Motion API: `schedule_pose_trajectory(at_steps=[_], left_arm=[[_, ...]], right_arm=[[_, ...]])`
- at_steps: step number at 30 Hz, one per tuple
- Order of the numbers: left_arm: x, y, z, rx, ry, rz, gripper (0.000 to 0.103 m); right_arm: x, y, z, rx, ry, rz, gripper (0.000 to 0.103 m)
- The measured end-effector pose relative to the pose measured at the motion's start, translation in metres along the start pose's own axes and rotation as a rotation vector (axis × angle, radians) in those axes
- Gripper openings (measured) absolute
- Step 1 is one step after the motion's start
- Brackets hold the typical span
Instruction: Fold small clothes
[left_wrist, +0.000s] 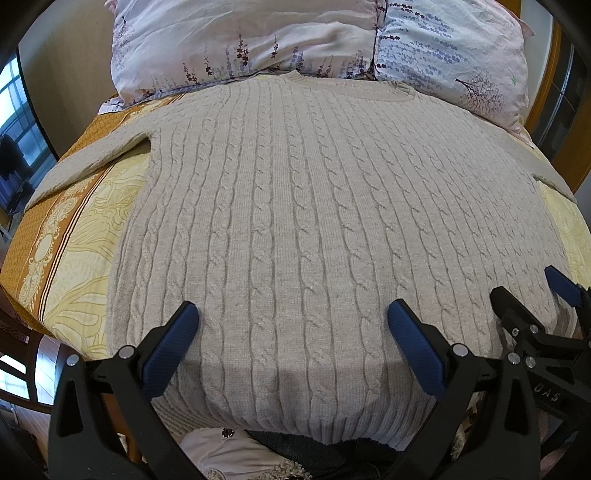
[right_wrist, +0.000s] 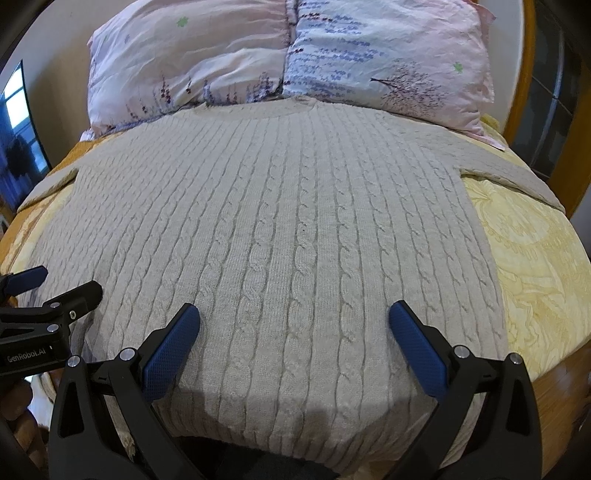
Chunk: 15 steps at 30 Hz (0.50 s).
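Beige sweater (left_wrist: 295, 221) lies flat; left gripper (left_wrist: 293, 325) and right gripper (right_wrist: 295, 325) jaws spread.

Beige cable-knit sweater (left_wrist: 295, 221) spread flat, sleeves out, collar toward the pillows, hem nearest

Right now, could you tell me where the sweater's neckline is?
In both wrist views the neckline lies at the far end of the sweater, against the floral pillows, opposite both open grippers.
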<state>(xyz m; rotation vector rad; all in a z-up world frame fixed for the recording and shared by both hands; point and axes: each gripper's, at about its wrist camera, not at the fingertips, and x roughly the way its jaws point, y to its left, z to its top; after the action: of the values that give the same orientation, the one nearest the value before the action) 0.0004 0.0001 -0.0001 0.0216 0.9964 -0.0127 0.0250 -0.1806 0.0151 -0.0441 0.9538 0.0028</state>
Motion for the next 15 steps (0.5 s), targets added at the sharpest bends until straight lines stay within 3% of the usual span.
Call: schedule_pose_trajectory(at_steps=[10, 15], left_arm=[[0.002, -0.001, 0.002, 0.005, -0.001, 0.003, 0.101], [0.007, 0.003, 0.011, 0.023, -0.028, -0.03, 0.101]], right_arm=[[0.001, -0.011, 0.008, -0.116, -0.028, 0.123, 0.102], [0.004, -0.051, 0.034, 0.026, -0.006, 0.213, 0.102]])
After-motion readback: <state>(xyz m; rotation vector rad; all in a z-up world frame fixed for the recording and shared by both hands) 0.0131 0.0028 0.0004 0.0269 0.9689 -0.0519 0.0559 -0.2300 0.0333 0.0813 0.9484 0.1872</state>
